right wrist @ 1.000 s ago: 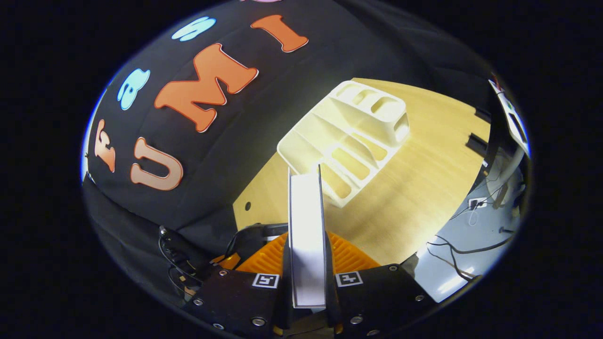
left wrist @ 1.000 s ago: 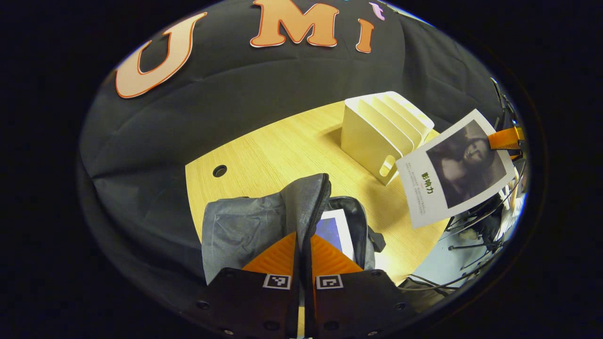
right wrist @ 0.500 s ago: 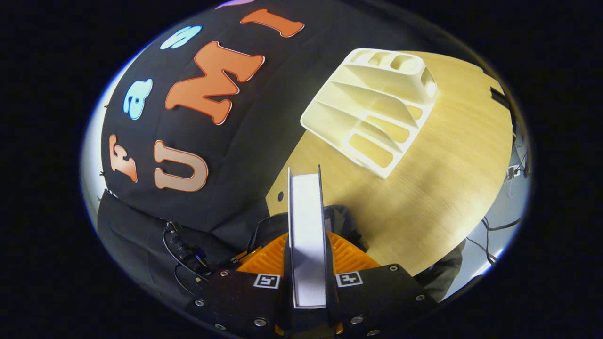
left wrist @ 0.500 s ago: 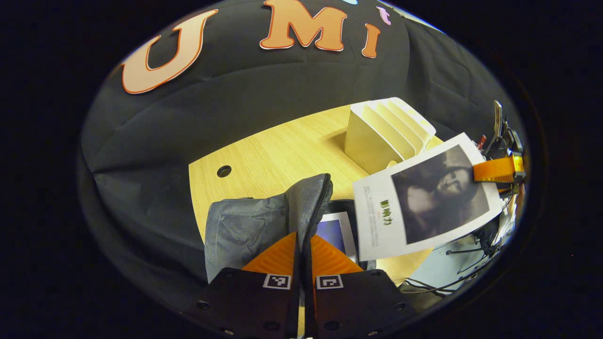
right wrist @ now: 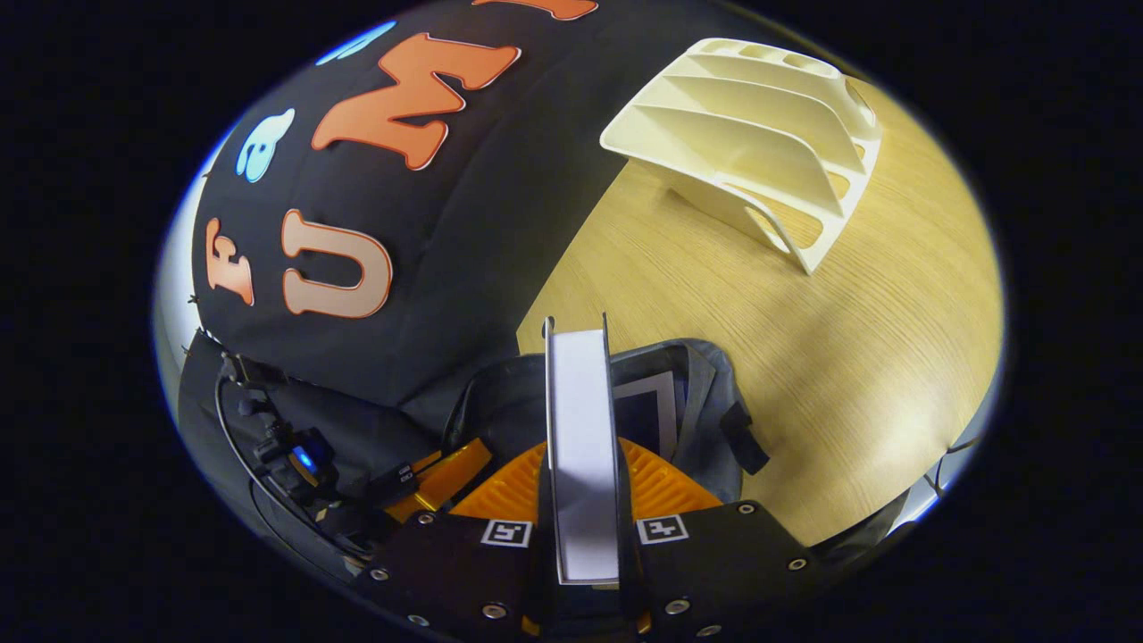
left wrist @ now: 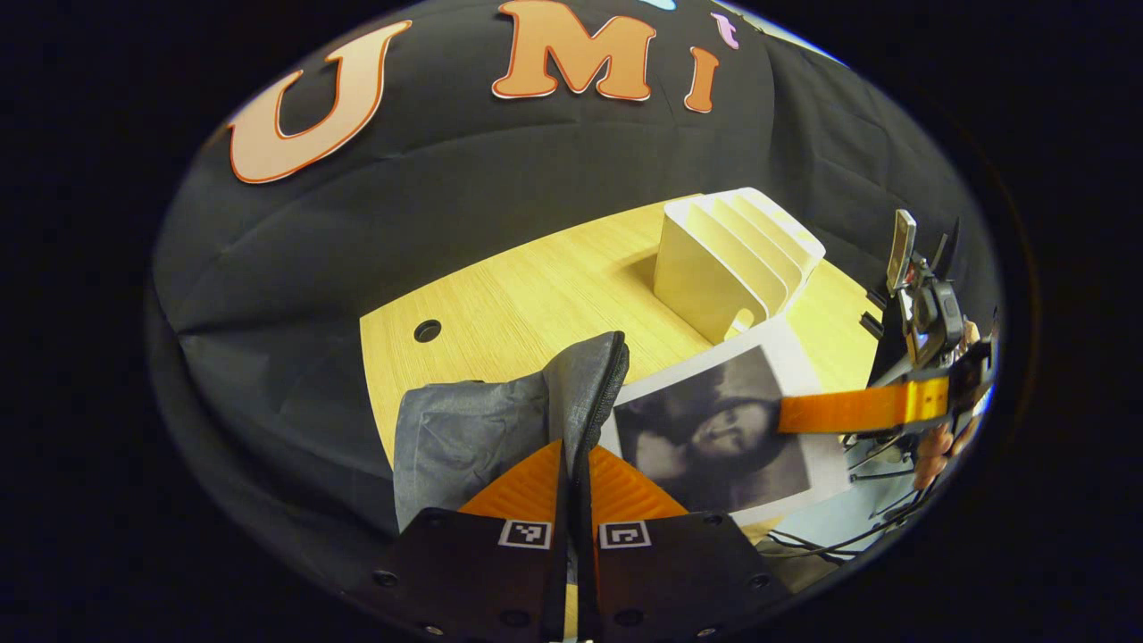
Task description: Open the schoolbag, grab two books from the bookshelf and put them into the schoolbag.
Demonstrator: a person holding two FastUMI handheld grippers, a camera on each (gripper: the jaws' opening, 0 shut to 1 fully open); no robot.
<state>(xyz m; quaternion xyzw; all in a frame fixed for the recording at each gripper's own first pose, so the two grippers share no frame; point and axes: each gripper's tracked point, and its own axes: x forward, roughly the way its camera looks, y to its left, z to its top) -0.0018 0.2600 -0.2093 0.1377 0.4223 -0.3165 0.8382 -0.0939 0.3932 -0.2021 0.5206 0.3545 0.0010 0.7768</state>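
The left gripper [left wrist: 576,464] is clamped on the raised flap of the grey schoolbag [left wrist: 482,429], holding it open on the near table [left wrist: 536,286]. The right gripper [right wrist: 585,482] grips a book [right wrist: 582,446] edge-on above the bag's mouth, where another book [right wrist: 647,411] lies inside. The white bookshelf [right wrist: 759,143] stands farther right.

both views look down from close above the schoolbag [left wrist: 473,429] – sharing bookshelf [right wrist: 759,134] and table [left wrist: 536,295].
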